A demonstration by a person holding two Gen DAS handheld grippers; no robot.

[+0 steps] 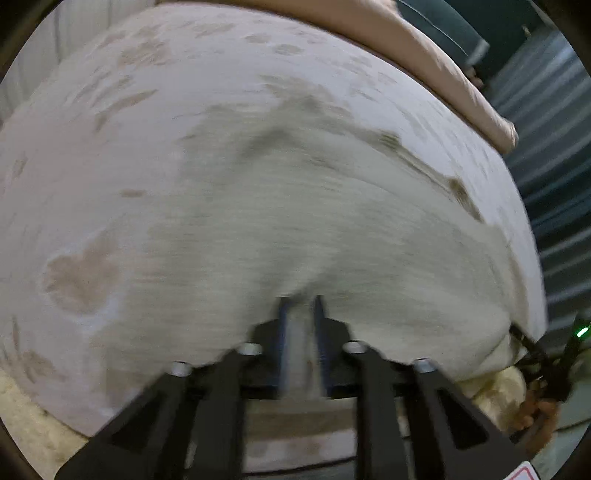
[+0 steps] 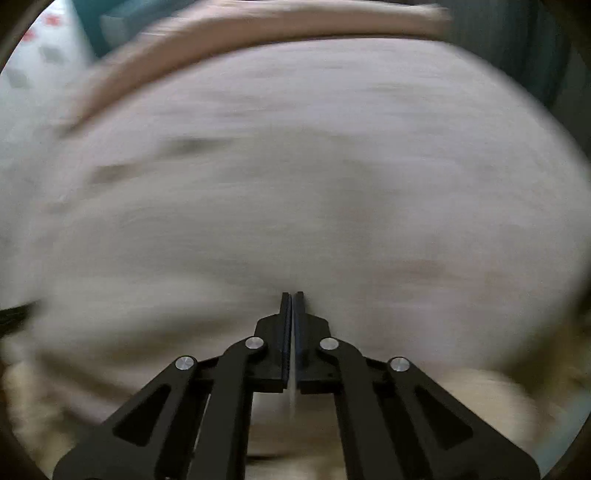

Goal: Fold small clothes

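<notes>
A pale cream garment [image 1: 295, 221] with a fine ribbed weave lies spread on a light printed bed sheet [image 1: 110, 92]. My left gripper [image 1: 301, 301] is shut on a bunched fold of the garment's near edge. In the right wrist view the same garment [image 2: 295, 184] fills the blurred frame. My right gripper [image 2: 292, 295] is shut on a thin edge of the garment, which shows as a pale sliver between its pads. The other gripper shows at the far right of the left wrist view [image 1: 546, 365].
A peach blanket [image 1: 443, 66] lies along the far edge of the bed, also seen in the right wrist view [image 2: 258, 29]. A fluffy cream cover [image 1: 29, 417] lies under the sheet near me. Dark teal striped flooring [image 1: 546, 129] lies to the right.
</notes>
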